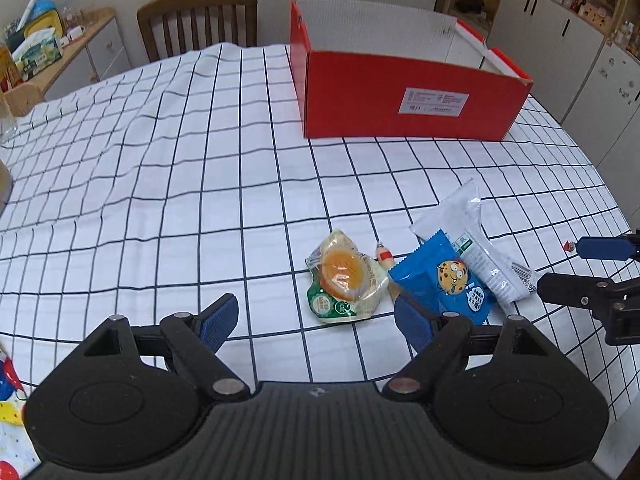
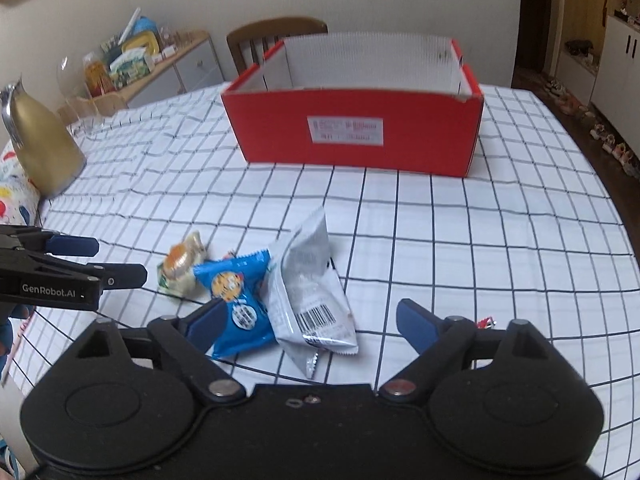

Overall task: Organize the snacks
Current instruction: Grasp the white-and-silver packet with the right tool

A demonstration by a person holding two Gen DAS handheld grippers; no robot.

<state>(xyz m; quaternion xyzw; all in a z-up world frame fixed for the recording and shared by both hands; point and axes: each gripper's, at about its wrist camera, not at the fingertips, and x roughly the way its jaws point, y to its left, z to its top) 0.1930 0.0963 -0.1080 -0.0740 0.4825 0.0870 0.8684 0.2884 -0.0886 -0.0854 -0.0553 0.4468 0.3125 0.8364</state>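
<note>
Now both grippers hang wide open over the checked cloth (image 1: 160, 160), gripping nothing. Ahead of the left gripper (image 1: 316, 322) lies a clear snack pack (image 1: 344, 280); ahead of the right gripper (image 2: 310, 322) a blue cookie bag (image 2: 236, 304) overlaps a white bag (image 2: 312, 296). Behind them the red box (image 2: 352, 132) stands open, well apart.
</note>
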